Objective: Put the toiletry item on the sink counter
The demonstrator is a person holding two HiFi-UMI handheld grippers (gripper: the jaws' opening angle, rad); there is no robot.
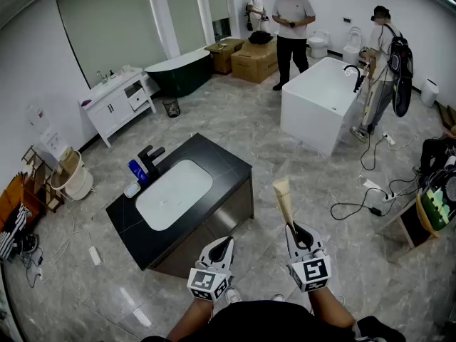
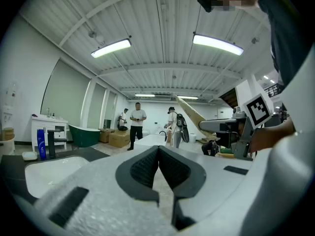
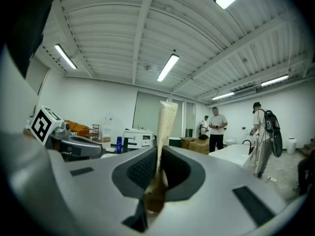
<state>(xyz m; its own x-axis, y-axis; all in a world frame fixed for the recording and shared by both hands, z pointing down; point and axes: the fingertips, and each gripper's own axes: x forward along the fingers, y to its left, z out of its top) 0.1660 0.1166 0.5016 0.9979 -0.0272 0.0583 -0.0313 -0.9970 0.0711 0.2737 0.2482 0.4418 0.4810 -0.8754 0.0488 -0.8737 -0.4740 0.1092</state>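
My right gripper (image 1: 293,228) is shut on the lower end of a beige toiletry tube (image 1: 283,199), which sticks up and forward from the jaws; the same tube (image 3: 165,127) rises between the pads in the right gripper view. The left gripper (image 1: 221,245) is shut with nothing in it, its pads (image 2: 158,168) meeting. Both grippers hang over the floor just in front of the black sink counter (image 1: 221,159) with its white basin (image 1: 173,194). On the counter's left stand a black faucet (image 1: 149,160), a blue bottle (image 1: 136,171) and a small white soap dish (image 1: 132,189).
A white bathtub (image 1: 320,102) stands at the back right, with a person (image 1: 292,27) behind it and another person (image 1: 381,70) beside it. Cables (image 1: 367,194) and a power strip lie on the floor to the right. A white vanity (image 1: 117,102) stands at the back left.
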